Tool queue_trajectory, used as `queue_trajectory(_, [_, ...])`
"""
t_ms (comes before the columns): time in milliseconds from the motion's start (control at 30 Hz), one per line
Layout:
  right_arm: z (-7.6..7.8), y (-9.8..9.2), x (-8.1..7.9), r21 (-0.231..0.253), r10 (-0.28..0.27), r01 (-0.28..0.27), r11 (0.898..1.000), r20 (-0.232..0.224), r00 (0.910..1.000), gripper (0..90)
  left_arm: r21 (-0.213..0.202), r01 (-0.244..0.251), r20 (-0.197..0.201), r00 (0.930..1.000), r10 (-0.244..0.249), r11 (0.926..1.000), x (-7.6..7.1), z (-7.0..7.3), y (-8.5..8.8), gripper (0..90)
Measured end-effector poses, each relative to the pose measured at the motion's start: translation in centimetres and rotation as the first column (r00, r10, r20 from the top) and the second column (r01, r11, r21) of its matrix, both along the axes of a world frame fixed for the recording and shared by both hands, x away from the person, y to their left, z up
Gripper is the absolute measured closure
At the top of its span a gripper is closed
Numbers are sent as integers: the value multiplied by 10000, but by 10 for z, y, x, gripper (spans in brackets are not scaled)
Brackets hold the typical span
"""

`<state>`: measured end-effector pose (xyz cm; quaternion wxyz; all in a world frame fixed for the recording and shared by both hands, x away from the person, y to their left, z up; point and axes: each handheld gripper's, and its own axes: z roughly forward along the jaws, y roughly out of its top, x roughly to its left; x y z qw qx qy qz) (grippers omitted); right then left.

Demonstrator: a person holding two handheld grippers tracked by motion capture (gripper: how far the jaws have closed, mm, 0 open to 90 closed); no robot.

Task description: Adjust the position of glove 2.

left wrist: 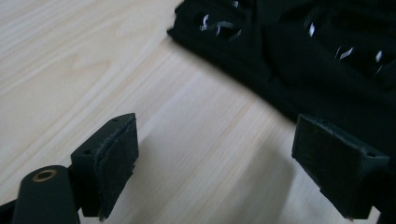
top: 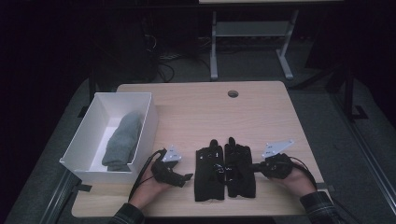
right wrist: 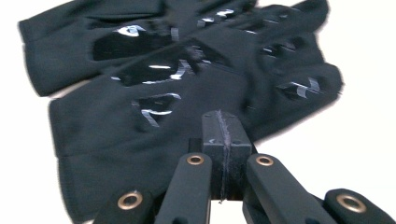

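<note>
High view: I have the pair of black gloves (top: 225, 170) flat on the desk (top: 196, 105), right of the white box (top: 140, 140) — approach step, nothing lifted.

Left gripper view: left tool (left wrist: 229, 163) stands wide, the gloves just ahead; next I must advance over the edge.

Right gripper view: right tool (right wrist: 222, 140) is pressed closed, empty, at the gloves' near edge — reopen before gripping.

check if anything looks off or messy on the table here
Nothing stands out. The two black gloves lie flat side by side between the tongs, and the grey folded cloth sits inside the white box at the table's left edge.
</note>
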<state>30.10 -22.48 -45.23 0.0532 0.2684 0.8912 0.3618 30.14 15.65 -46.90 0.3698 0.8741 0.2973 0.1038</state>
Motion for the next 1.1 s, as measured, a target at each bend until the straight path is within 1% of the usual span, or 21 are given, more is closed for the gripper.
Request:
queue_trajectory(133, [-5,-5,8,-129,-346,345,9993,-69,9994,900,-171,-120,62,9999,121,9998,4,6,-4,162])
queue_trajectory(167, [-6,-5,10,-138,-342,341,9993,-73,9994,900,-424,-110,-49,9999,108,9990,9,10,-8,211])
queue_trajectory(200, [-7,-6,11,-163,-375,373,9992,-121,9992,900,-461,-100,-75,9999,97,9989,11,11,-10,248])
queue_trajectory(233, [-8,-6,12,-212,-388,385,9990,-115,9992,900,-512,-154,-184,9997,145,9986,13,11,-13,248])
queue_trajectory(267, [-9,-6,13,-252,-370,368,9990,-90,9993,900,-420,-88,-210,9997,79,9991,14,11,-15,255])
queue_trajectory(367, [-9,-6,13,-263,-414,410,9988,-118,9991,900,-422,-71,-407,9992,54,9991,16,10,-20,315])
queue_trajectory(400, [-9,-7,14,-279,-436,433,9987,-105,9990,900,-406,-38,-480,9988,18,9992,17,9,-22,315])
queue_trajectory(433, [-10,-7,14,-289,-457,454,9985,-92,9989,900,-437,-86,-668,9978,56,9990,18,8,-24,336])
queue_trajectory(500, [-10,-8,14,-298,-455,452,9985,-87,9989,900,-409,-26,-1237,9923,-25,9992,20,5,-27,404])
queue_trajectory(533, [-10,-8,14,-296,-446,443,9986,-108,9989,900,-384,33,-1203,9927,-79,9993,19,4,-28,421])
queue_trajectory(600, [-11,-7,15,-351,-385,379,9987,-156,9991,900,-366,110,-1298,9914,-157,9993,18,5,-29,504])
queue_trajectory(633, [-11,-6,15,-375,-370,363,9986,-184,9991,900,-439,81,-1326,9911,-139,9990,17,5,-29,504])
queue_trajectory(667, [-12,-5,15,-385,-332,325,9987,-194,9993,900,-407,179,-1387,9901,-234,9990,17,5,-29,542])
queue_trajectory(700, [-12,-3,15,-365,-248,240,9990,-192,9995,900,-410,222,-1430,9893,-279,9989,16,5,-30,644])
queue_trajectory(733, [-13,-3,15,-376,-180,174,9991,-162,9997,900,-456,255,-1690,9851,-329,9986,16,5,-32,708])
queue_trajectory(767, [-13,-2,15,-356,-136,129,9993,-177,9998,900,-527,223,-1790,9834,-314,9984,16,5,-33,767])
queue_trajectory(833, [-13,-1,14,-343,-155,147,9993,-241,9996,900,-507,256,-1816,9828,-344,9984,16,5,-33,829])
queue_trajectory(867, [-13,-1,14,-332,-63,57,9994,-196,9998,900,-603,122,-1960,9803,-239,9981,17,6,-32,844])
queue_trajectory(967, [-13,1,13,-293,-8,1,9996,-214,9998,900,-591,32,-1980,9801,-149,9982,18,7,-30,862])
queue_trajectory(1033, [-12,3,12,-236,30,-36,9997,-252,9997,900,-710,-79,-2121,9772,-74,9974,19,8,-25,865])
queue_trajectory(1100, [-11,7,11,-236,129,-135,9996,-244,9996,900,-1012,-287,-2176,9760,60,9944,23,14,-17,869])
